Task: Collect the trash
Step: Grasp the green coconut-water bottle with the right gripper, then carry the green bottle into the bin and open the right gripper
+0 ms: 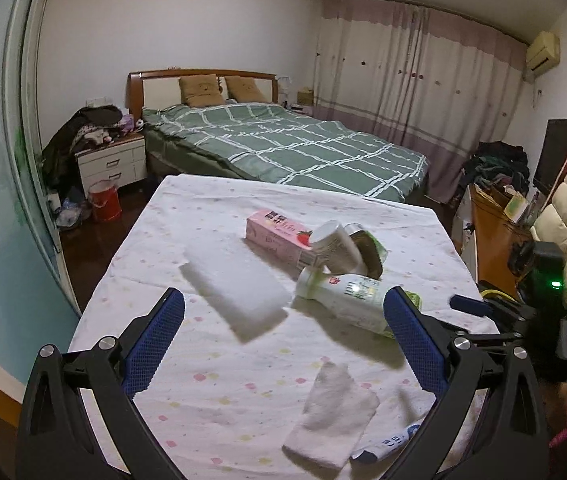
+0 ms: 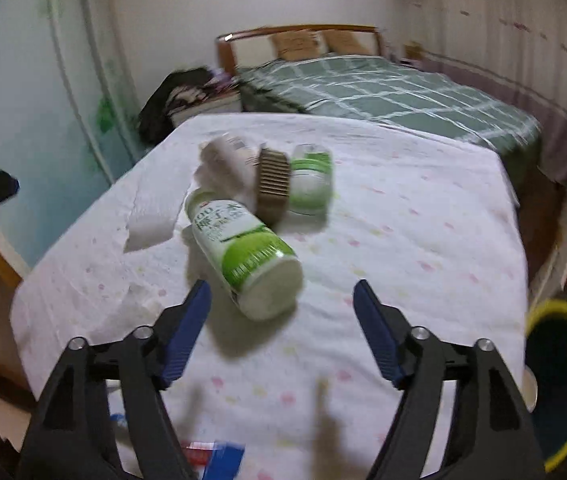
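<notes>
Claws are both gaping wide, gripping nothing: left claw [image 1: 283,322], right claw [image 2: 282,304]. Green-and-white bottle [image 2: 245,250] is lying just beyond the right claw on the counter [image 2: 423,220], pink carton [image 1: 279,240] farther off.

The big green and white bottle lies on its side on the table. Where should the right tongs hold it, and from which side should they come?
Grip the bottle across the middle of its round body, coming down from above. It lies flat with its wide base toward the open right tongs, so the fingers should straddle its long axis, one on each curved side. The neck end sits near the other containers, probably too crowded.
</notes>
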`<state>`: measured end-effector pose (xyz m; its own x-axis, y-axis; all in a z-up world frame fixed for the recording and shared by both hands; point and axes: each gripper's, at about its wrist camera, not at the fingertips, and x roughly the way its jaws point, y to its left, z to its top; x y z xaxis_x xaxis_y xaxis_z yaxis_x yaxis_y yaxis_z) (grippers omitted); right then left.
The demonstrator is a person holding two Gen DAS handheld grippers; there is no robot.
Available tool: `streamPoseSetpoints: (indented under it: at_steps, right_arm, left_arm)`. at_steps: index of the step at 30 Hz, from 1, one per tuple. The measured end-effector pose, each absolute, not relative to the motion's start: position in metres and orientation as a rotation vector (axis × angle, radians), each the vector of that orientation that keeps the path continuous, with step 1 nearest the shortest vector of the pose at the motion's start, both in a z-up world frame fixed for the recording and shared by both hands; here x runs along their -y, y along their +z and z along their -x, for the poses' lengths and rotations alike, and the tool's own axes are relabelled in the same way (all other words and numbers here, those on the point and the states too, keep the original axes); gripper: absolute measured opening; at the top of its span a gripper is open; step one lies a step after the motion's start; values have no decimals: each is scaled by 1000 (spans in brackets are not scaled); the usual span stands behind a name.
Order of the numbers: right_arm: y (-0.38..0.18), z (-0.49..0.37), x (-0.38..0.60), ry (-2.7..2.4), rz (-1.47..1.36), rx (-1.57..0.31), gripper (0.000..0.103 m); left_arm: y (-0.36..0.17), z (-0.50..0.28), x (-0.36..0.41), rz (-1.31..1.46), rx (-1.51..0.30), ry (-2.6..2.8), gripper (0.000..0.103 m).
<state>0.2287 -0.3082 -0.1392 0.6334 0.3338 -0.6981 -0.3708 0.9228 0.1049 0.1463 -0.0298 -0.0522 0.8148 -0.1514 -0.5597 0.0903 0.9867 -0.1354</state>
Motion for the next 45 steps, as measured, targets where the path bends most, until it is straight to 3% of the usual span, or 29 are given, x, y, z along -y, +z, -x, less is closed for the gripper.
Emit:
streamPoseSetpoints:
  at_steps: [12, 13, 17, 29, 45]
  right_arm:
    - [-172, -274, 273, 562, 185, -866, 73]
    - [-173, -274, 271, 564, 188, -865, 66]
    - [-173, -270, 273, 569, 189, -881, 59]
    - [-107, -202, 315, 525, 36, -698, 54]
    - [-92, -167, 355, 410, -88, -643, 52]
  left_arm:
    - [-62, -150, 35, 106, -635, -141, 98]
    - [-63, -151, 35, 105, -637, -139, 98]
    - [-66, -154, 34, 117, -647, -139, 98]
    - [-77, -158, 36, 129, -673, -164, 98]
    - [-88, -155, 50, 109, -706, -198, 98]
